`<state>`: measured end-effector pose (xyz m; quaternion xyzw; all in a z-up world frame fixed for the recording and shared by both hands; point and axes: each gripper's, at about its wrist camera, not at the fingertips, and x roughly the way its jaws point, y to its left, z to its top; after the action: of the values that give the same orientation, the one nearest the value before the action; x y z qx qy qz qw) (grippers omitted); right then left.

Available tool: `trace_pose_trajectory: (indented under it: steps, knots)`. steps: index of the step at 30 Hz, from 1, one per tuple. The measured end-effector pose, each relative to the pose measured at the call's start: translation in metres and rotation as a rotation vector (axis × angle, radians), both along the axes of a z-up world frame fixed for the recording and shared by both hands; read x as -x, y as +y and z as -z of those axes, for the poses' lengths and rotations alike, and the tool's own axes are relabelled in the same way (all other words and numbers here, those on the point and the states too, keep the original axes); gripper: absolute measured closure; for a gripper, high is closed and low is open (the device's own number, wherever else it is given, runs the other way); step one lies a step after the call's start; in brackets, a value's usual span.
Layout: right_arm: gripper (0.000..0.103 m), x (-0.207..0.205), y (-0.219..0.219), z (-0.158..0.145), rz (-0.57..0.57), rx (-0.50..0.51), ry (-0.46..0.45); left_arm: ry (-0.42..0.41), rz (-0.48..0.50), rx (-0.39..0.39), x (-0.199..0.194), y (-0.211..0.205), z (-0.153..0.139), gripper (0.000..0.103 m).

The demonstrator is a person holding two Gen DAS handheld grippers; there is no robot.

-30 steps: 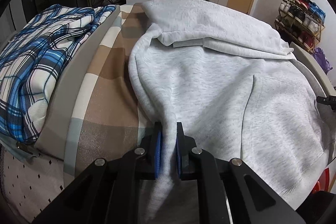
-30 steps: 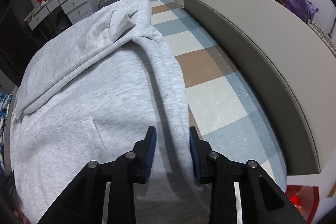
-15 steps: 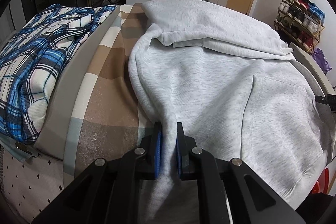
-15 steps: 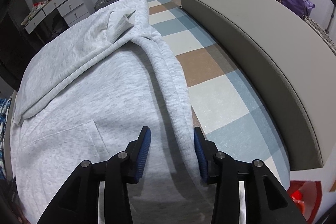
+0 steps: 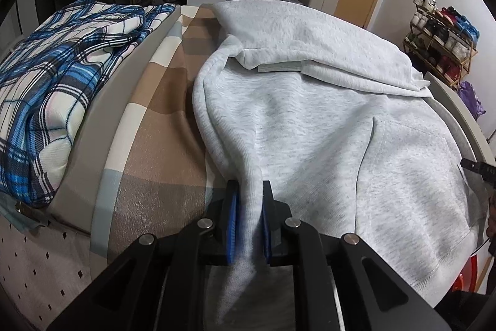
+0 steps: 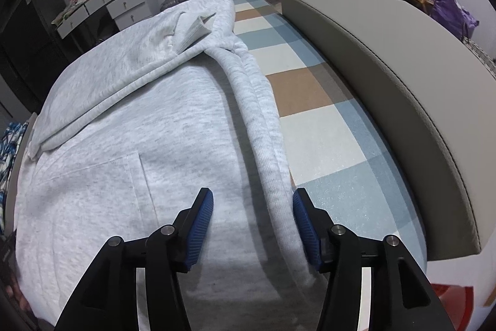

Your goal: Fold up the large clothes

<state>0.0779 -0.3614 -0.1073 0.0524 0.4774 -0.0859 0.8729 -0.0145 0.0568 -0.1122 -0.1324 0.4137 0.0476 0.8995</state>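
Left wrist view alone shows one blue plaid quilt (image 5: 59,89) beside the single light grey fleece hoodie (image 5: 325,126) spread on the checked bed cover (image 5: 155,126). There the left gripper (image 5: 249,219) pinches a hoodie fold; the right gripper (image 6: 252,225), jaws just opening, straddles the sleeve unpressed.

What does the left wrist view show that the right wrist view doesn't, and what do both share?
Left wrist only: left gripper shut on a fold of the light grey fleece hoodie, with a full view of the crumpled blue plaid cloth.
Right wrist only: right gripper, jaws just opening, straddling the hoodie's side edge; long grey cushion.
Both: hoodie, checked bedsheet, shoe rack.
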Motion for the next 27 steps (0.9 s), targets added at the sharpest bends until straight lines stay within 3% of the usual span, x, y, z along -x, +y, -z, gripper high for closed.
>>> trace_pose_trajectory:
  steps: [4,7,10,15,18,20,21,22,23,25,26,27]
  knots:
    - [0.05,0.006,-0.006,-0.002,-0.011,-0.033,-0.021,-0.005,-0.039,0.072,0.004,0.009,-0.003,0.066]
    - [0.049,0.011,-0.013,-0.002,-0.007,-0.049,-0.018,-0.05,-0.061,0.134,0.011,0.02,-0.009,0.063]
    - [0.049,0.015,-0.019,-0.002,-0.007,-0.068,-0.018,-0.023,-0.043,0.123,0.007,0.021,-0.013,0.048]
    - [0.044,0.012,-0.019,-0.001,-0.045,-0.089,-0.044,0.079,-0.063,0.056,-0.014,0.017,-0.002,0.049]
    - [0.043,0.004,-0.018,0.0,-0.064,-0.091,-0.05,0.084,-0.069,0.008,-0.02,0.011,-0.003,0.048]
    - [0.043,-0.004,-0.017,0.0,-0.081,-0.1,-0.055,0.08,-0.057,-0.02,-0.023,0.005,-0.003,0.053]
    - [0.043,-0.007,-0.017,0.001,-0.085,-0.099,-0.057,0.074,-0.05,-0.041,-0.024,0.002,-0.003,0.074]
    - [0.043,-0.011,-0.016,0.001,-0.089,-0.087,-0.057,0.073,-0.042,-0.064,-0.026,0.0,-0.004,0.088]
    - [0.047,-0.016,-0.013,0.002,-0.093,-0.071,-0.052,0.065,-0.031,-0.064,-0.026,-0.002,-0.005,0.092]
    - [0.072,-0.022,-0.007,0.002,-0.109,-0.022,-0.041,0.039,-0.021,-0.063,-0.025,-0.003,-0.01,0.099]
    - [0.093,-0.023,-0.005,0.002,-0.121,-0.003,-0.04,0.026,-0.023,-0.061,-0.022,-0.003,-0.013,0.099]
    - [0.096,-0.021,-0.004,-0.001,-0.138,-0.017,-0.05,0.016,-0.025,-0.058,-0.019,0.001,-0.014,0.1]
